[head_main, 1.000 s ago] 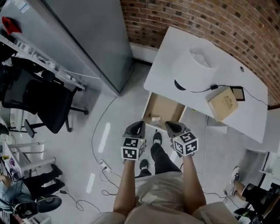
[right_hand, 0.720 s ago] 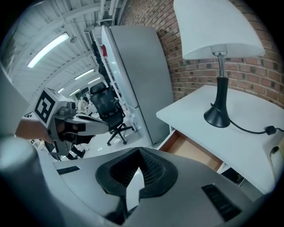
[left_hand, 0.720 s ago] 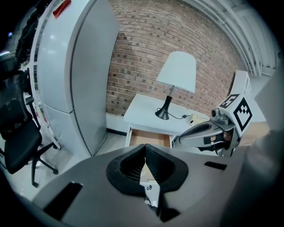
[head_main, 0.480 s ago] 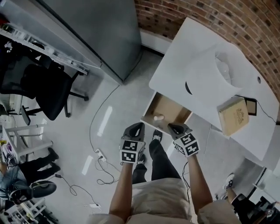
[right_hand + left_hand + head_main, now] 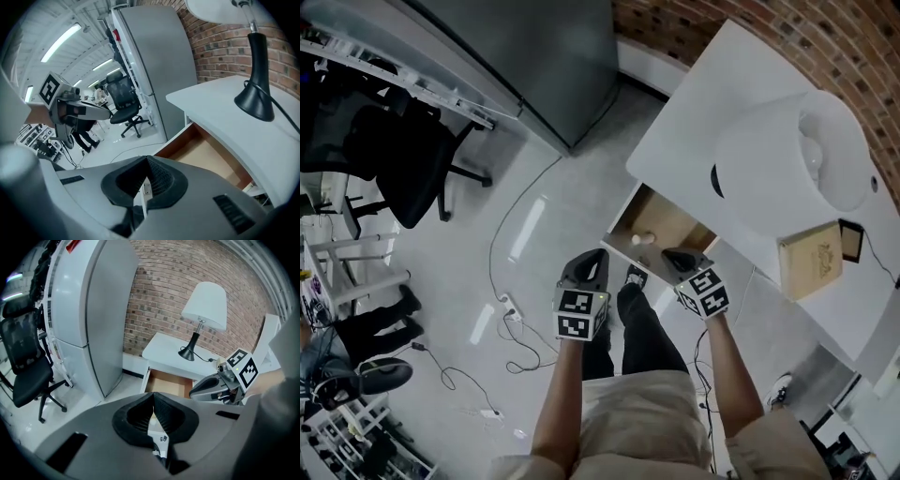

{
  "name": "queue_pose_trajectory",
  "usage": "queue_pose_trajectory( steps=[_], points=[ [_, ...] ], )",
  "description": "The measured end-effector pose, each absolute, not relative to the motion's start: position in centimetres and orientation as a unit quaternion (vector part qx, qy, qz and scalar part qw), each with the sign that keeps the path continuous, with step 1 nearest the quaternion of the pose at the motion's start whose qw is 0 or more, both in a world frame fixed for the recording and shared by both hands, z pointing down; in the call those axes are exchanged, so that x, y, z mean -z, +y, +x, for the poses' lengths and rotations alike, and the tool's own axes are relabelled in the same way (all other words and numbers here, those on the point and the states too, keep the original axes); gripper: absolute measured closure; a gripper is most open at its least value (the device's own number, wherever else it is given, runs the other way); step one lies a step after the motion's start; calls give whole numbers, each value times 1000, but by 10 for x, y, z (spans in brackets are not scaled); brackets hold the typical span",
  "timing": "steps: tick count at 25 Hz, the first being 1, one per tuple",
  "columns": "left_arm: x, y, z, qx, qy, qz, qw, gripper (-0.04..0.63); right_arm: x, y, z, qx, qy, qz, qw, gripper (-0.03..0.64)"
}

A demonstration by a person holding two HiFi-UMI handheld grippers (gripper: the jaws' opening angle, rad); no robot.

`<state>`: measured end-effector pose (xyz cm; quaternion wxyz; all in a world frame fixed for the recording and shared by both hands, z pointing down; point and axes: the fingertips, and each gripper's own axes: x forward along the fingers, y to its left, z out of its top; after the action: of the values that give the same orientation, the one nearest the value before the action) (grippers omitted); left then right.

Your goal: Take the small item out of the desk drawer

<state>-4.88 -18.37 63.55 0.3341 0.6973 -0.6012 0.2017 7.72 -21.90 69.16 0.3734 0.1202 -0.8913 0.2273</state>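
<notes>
Wooden drawer (image 5: 677, 223) holds one small item (image 5: 643, 239); left tongs (image 5: 597, 257), right tongs (image 5: 671, 255) closed.

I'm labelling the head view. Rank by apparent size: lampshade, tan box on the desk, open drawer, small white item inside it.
1. lampshade, though it likely sits nearer the camera, which inflates it
2. open drawer, its visible part
3. tan box
4. small white item

Drawer (image 5: 675, 223) ahead of my right gripper (image 5: 672, 255): matt bare wood, I'd say | desk top (image 5: 694, 141): smooth matt white | wall (image 5: 825, 37) beyond: rough brick | cabinet (image 5: 534, 47) left: smooth grey metal
</notes>
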Motion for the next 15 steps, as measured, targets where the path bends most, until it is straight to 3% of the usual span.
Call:
queue_pose_trajectory(
  steps=[15],
  points=[
    [-657, -191, -37, -182, -604, 688, 358, 578, -729, -237, 58, -199, -897, 93, 384, 593]
  ],
)
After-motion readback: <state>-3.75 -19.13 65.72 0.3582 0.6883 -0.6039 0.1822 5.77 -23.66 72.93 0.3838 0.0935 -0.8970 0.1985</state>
